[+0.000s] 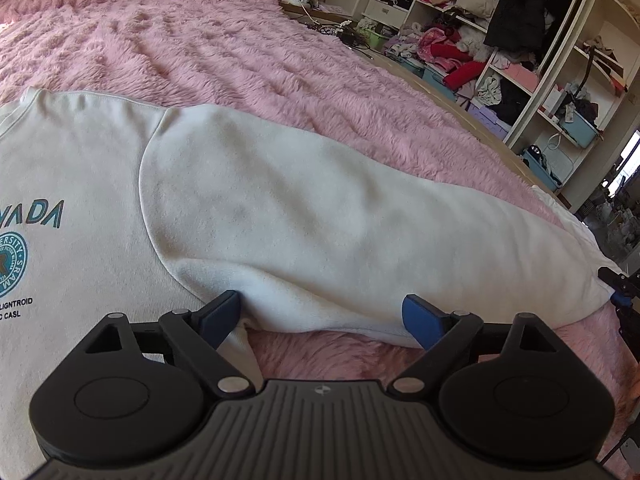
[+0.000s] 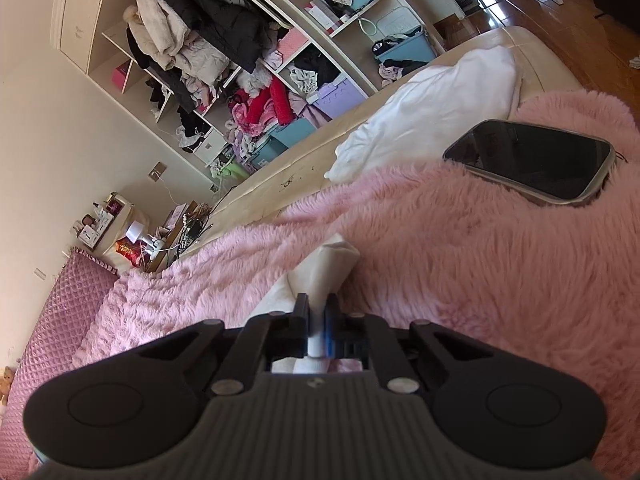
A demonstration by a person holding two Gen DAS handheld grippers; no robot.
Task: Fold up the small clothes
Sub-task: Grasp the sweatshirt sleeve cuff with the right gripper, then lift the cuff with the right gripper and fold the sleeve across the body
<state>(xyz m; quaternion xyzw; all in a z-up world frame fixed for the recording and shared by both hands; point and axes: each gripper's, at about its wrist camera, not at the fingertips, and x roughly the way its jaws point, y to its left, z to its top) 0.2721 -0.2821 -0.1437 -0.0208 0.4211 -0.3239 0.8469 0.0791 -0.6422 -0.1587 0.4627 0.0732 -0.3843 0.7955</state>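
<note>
Where shelves (image 2: 320, 52) sag, blue bins (image 2: 404, 46) heaped with clothes (image 2: 394, 65).

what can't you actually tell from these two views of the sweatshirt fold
- Left wrist view: the sweatshirt is cut off by the left edge, so its chest print reads only in part and the other sleeve is unseen.
- Left wrist view: the sleeve cuff end, far right, is too small and distorted to read.
- Right wrist view: the right tongs are shut on white fabric, but their body hides how much.
- Right wrist view: the phone screen is dark.
</note>
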